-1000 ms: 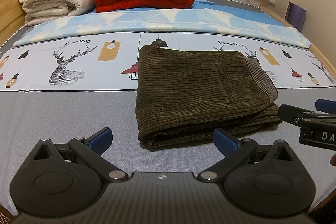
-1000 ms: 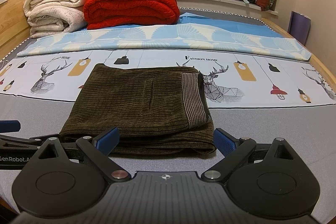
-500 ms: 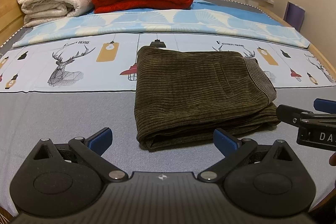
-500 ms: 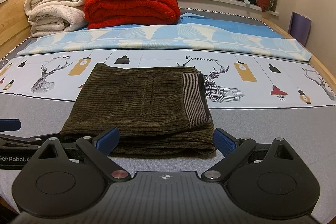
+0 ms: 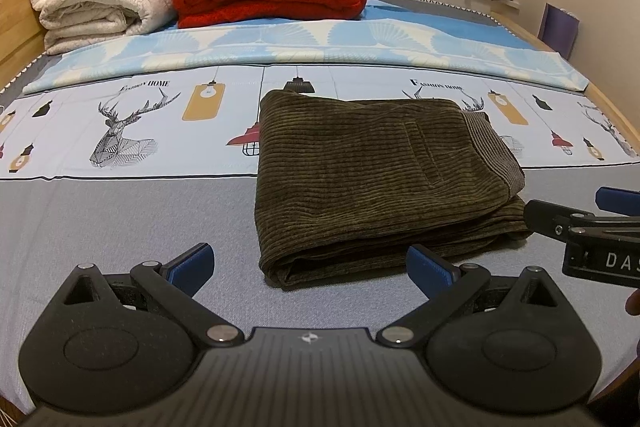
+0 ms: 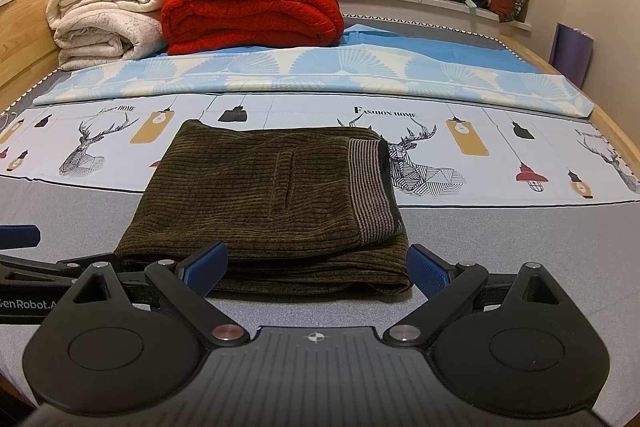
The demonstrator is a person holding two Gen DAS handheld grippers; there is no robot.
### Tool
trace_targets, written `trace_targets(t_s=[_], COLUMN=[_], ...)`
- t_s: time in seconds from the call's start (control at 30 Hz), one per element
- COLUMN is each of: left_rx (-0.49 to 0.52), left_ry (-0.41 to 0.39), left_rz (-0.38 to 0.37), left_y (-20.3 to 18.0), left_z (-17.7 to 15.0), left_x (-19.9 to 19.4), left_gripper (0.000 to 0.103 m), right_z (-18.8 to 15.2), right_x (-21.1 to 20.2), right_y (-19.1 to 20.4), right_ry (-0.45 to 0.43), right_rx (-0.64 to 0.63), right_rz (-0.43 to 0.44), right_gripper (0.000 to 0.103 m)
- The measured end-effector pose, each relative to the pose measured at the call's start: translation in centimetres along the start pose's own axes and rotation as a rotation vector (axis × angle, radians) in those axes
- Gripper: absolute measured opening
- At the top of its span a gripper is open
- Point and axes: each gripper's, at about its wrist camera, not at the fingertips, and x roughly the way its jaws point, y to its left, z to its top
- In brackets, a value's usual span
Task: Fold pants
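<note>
Two grippers: both spread wide and empty, low in their frames over the grey bed cover (image 5: 120, 219).
Left gripper (image 5: 310, 263): blue pads parted, nothing between them; near edge of the pants just beyond the tips.
Right gripper (image 6: 318, 261): blue pads parted, straddling the near fold of the pants without gripping it.
Pants (image 5: 380, 179): dark olive corduroy, folded into a flat rectangle, centre of frame, lying half on the grey cover and half on the printed sheet (image 5: 120, 131).
Left view only: right gripper's side at the right edge, lettering "DA" cut off by the frame; a fingertip just below it.
Right view only: left gripper's side at the left edge, lettering "GenRobot.A", cut off; striped waistband at the right end of the pants.
Sheet print: "Fashion home" beside deer and lamp drawings.
Upper left: red blanket (image 6: 252, 11) next to cream blankets (image 6: 104, 23).
</note>
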Motion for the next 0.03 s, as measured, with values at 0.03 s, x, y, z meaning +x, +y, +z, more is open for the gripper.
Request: trace_targets(t_s=[0.03], left_rx=[0.000], left_ry=[0.001], left_rz=[0.000], left_y=[-0.02], left_z=[0.01], left_x=[0.02], left_gripper=[0.102], right_z=[0.00], right_x=[0.00], right_y=[0.00], right_ry=[0.000], right_rx=[0.000], right_rz=[0.000], right_gripper=[0.096])
